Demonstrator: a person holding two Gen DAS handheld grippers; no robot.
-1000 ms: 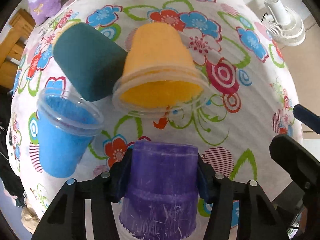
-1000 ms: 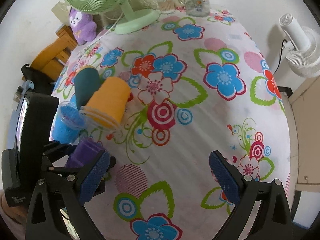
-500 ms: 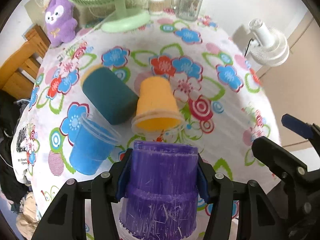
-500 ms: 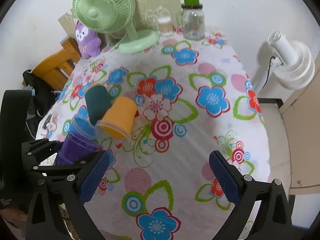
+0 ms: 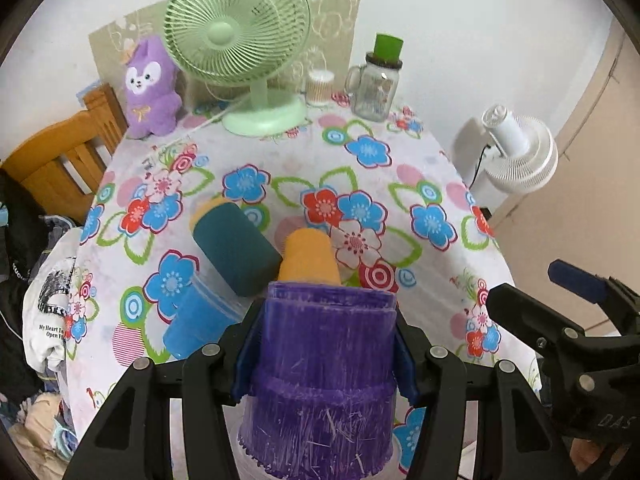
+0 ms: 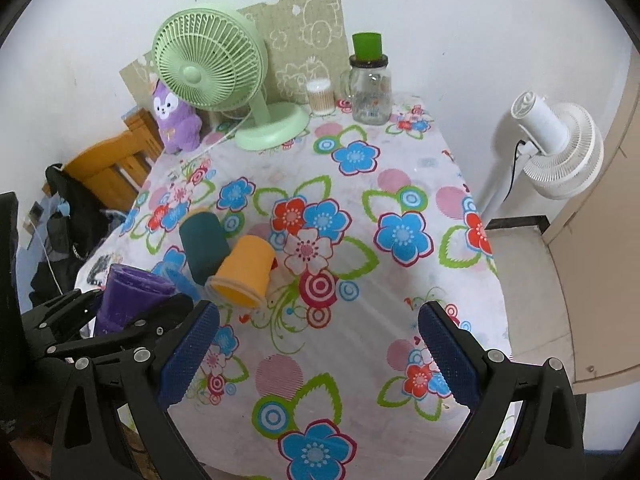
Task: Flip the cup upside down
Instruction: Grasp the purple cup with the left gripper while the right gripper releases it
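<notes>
My left gripper (image 5: 326,344) is shut on a purple cup (image 5: 324,368) and holds it above the near edge of the floral table (image 6: 360,288). The purple cup also shows in the right wrist view (image 6: 128,296), held by the left gripper (image 6: 132,312). An orange cup (image 6: 244,270), a dark teal cup (image 6: 202,242) and a blue cup (image 5: 200,320) lie on their sides on the table's left part. My right gripper (image 6: 316,356) is open and empty over the near table edge.
A green desk fan (image 6: 224,80), a purple plush toy (image 6: 176,120), a glass jar with a green lid (image 6: 370,84) and a cotton-swab tub (image 6: 320,98) stand at the far end. A white floor fan (image 6: 560,140) stands right of the table, a wooden chair (image 6: 108,168) left.
Both grippers have risen and pulled back from the table. The purple cup has gone up with the left gripper, still held. The lying cups have not moved.
</notes>
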